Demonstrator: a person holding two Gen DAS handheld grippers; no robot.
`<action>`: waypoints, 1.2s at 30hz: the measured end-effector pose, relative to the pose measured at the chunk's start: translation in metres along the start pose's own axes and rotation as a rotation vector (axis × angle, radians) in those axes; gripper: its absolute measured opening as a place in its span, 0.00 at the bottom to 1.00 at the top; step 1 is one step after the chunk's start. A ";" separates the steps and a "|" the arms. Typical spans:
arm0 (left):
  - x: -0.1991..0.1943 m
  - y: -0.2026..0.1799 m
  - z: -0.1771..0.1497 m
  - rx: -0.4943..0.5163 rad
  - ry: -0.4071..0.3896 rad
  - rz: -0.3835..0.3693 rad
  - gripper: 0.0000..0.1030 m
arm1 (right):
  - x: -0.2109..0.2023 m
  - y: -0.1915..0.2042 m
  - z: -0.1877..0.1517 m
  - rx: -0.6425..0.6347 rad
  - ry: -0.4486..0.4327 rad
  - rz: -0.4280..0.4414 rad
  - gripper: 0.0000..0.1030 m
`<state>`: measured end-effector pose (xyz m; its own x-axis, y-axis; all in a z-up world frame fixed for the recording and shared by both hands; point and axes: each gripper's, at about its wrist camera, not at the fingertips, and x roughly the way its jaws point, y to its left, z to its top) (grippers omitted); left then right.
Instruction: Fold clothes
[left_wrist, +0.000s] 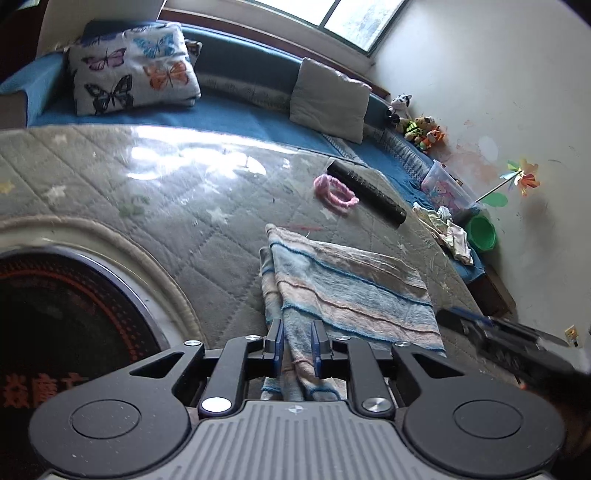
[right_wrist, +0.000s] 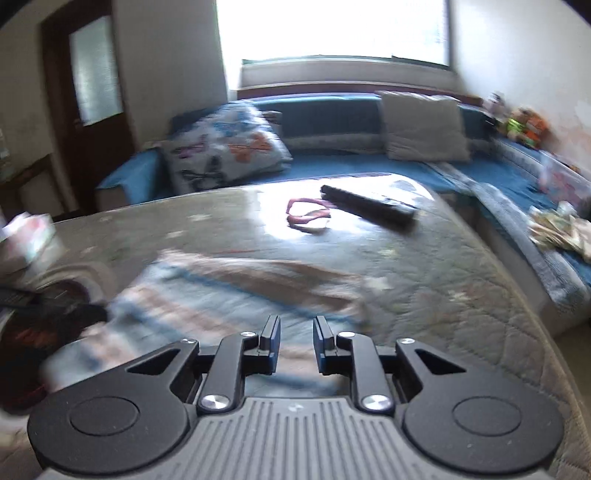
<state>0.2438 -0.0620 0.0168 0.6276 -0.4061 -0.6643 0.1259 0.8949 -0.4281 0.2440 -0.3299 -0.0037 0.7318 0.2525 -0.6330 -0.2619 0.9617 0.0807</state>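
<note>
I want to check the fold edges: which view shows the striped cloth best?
The left wrist view: the striped cloth lies sharp, its layers clear. The right wrist view shows it only as a motion-blurred smear.

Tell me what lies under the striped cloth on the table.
The striped cloth rests on the quilted table cover, itself under a glossy clear sheet. Whatever sits directly beneath the cloth's folded layers is hidden.

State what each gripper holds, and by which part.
The left gripper grips the striped cloth by its bunched near edge. The right gripper holds nothing; its jaws stand apart above the cloth.
</note>
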 end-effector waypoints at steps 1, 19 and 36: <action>-0.003 0.001 0.000 0.000 -0.003 -0.003 0.16 | -0.003 0.010 -0.003 -0.030 0.001 0.019 0.18; -0.046 0.017 -0.032 0.138 0.034 -0.095 0.15 | -0.021 0.137 -0.040 -0.398 0.002 0.194 0.13; -0.022 0.002 -0.062 0.380 0.045 -0.092 0.04 | -0.034 0.107 -0.011 -0.150 -0.066 0.201 0.04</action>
<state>0.1824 -0.0630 -0.0070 0.5671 -0.4881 -0.6634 0.4611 0.8556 -0.2354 0.1841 -0.2368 0.0185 0.6939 0.4481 -0.5637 -0.4933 0.8661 0.0813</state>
